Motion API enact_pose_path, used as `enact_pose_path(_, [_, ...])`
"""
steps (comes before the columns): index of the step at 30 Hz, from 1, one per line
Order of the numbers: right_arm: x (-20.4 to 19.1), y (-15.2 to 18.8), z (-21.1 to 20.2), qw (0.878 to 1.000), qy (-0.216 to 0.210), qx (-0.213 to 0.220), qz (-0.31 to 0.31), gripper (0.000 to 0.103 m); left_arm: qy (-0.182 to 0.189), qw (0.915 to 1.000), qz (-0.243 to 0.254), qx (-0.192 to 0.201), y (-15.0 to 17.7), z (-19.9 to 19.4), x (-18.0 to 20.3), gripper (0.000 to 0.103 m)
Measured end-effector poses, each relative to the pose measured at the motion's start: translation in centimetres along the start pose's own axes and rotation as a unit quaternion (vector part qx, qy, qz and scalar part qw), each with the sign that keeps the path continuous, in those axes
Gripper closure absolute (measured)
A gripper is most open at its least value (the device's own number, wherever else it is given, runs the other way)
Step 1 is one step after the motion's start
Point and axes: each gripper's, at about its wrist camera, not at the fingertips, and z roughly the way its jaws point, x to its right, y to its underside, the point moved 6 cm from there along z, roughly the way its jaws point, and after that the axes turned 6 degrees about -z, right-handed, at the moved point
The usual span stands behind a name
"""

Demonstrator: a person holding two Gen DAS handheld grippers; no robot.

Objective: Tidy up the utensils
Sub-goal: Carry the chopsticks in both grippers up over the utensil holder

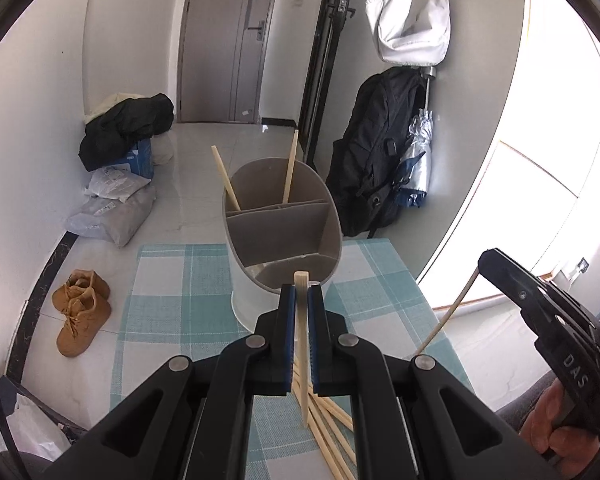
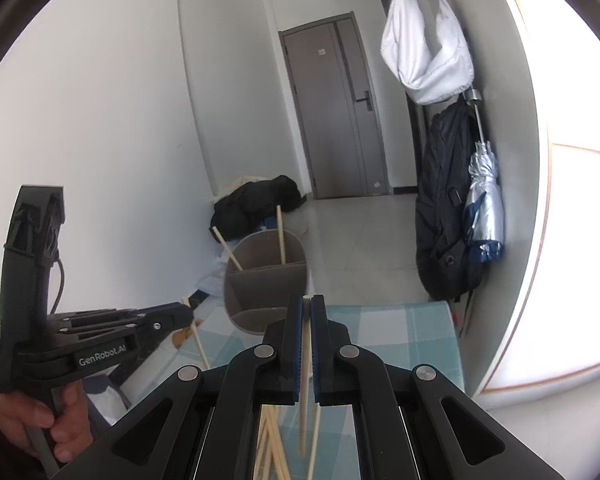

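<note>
Left gripper (image 1: 299,286): clenched on one pale wooden chopstick (image 1: 301,344), square-cut blunt end poking just past the blue pads, tapered end hanging down toward the table. In the right wrist view the same tool enters from the left, a person's hand (image 2: 48,420) on its grip.

Below it, a loose heap of chopsticks (image 1: 332,420) lies fanned on the tablecloth (image 1: 172,280), same pale wood, slim, square in section.

Centre, at the far edge of the table: grey utensil holder (image 1: 324,236), oval, white outer wall, split by partitions into compartments. Two chopsticks (image 1: 290,168) stand in the rear compartment, leaning apart, one left, one near upright. Nearer compartments look empty of sticks.

Right gripper (image 2: 306,304): clamped tight on a chopstick of its own (image 2: 305,364), held roughly upright between the pads; a second stick shows just beside it below the jaws, whether gripped or lying behind I cannot tell. In the left wrist view this tool sits at the right edge, its stick angling down toward the cloth.

Surface: teal and white checked cloth over a small table. Room: pale glossy tiled floor, grey door (image 1: 228,40) at the back. Floor left: tan boots (image 1: 80,312), grey parcel bags, a dark jacket heaped on a blue box. Right wall: white bag (image 1: 412,20) hanging, black backpack (image 1: 376,152), folded silver umbrella (image 1: 416,160). Bright glare from the far right.
</note>
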Motion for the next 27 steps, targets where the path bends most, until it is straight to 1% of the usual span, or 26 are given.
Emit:
enact_pose_path(7, [-1.7, -0.3, 0.4, 1.000, -0.009, -0.004, -0.020, 0.100, 0.007, 0.9997, -0.001, -0.022, -0.1, -0.2, 0.2, 0.101])
enact_pose_path(9, [-1.9, -0.3, 0.6, 1.000, -0.009, -0.005, -0.024, 0.100, 0.003, 0.9997, 0.003, -0.025, 0.0, -0.2, 0.3, 0.101])
enact_pose_path(15, [-2.1, -0.2, 1.0, 1.000, -0.010, -0.010, -0.017, 0.100, 0.010, 0.9993, 0.007, -0.034, -0.1, -0.4, 0.4, 0.101])
enact_pose_path(21, [-1.7, -1.0, 0.8, 1.000, -0.013, -0.003, -0.004, 0.100, 0.028, 0.9992, 0.008, -0.028, -0.9, -1.1, 0.4, 0.101])
enact_pose_path(27, [-1.8, -2.3, 0.8, 1.000, -0.014, 0.003, -0.006, 0.100, 0.043, 0.9987, 0.021, -0.020, -2.6, -2.3, 1.0, 0.101])
